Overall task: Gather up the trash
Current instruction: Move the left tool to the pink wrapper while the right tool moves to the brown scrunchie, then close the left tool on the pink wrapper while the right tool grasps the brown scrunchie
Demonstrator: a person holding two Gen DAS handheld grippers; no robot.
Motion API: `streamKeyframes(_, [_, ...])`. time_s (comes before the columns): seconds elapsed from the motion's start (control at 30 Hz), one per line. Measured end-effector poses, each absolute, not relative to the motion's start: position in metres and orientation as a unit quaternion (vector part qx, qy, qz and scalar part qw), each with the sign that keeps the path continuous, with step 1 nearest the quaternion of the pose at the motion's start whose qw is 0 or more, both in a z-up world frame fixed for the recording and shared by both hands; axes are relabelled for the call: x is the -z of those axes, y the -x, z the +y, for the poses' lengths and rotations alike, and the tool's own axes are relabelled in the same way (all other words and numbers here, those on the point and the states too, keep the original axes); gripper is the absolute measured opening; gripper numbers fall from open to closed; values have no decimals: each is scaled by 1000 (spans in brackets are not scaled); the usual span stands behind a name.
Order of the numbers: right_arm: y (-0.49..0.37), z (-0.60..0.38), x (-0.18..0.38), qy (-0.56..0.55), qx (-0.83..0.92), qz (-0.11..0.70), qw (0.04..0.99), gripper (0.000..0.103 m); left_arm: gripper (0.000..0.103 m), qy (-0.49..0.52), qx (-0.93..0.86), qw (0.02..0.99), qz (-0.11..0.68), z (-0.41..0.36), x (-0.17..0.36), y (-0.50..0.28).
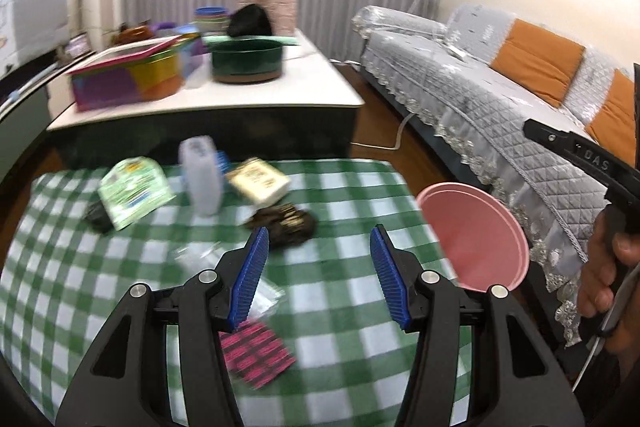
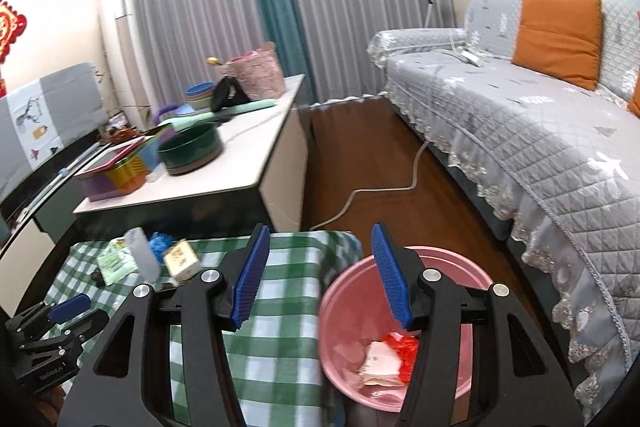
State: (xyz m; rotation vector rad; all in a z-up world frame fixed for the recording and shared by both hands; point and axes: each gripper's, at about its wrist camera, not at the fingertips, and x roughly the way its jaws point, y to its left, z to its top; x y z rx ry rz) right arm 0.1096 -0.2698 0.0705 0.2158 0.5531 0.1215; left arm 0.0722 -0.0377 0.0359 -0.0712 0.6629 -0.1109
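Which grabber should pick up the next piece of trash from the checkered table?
Probably the left gripper: open and empty over the checkered cloth, with the pink-and-black wrapper just beneath. The right gripper sits over the pink bin.

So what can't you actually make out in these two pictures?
- Green packet print: left wrist view, motion blur.
- Clear wrapper: left wrist view, partly behind the left gripper finger.
- Pink bin contents: right wrist view, partly behind the right gripper.
- Dark lump: under the packet, unidentifiable.
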Motion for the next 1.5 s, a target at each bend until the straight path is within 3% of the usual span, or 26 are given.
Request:
streamKeyframes(0.53, [-114,-196,-50,-63,-118,300,945,54,51,106,11,912,396,25,44,-55])
streamKeyframes(0.63, [-118,-183,-44,-58,-126,308,941,54,41,108,26,908,404,20,52,-55])
streamKeyframes(0.8, [-124,-160,-34,-44,-142,318,936,54,14,109,29,911,397,21,53,-56])
streamKeyframes(1.2, [-148,-109,-5,-30,-180,346,920,54,3,116,-22,926,358,52,39,-62])
streamKeyframes(1.5, [-171,-78,19,-19,-200,372,906,76,2,124,-37,928,348,69,35,-70])
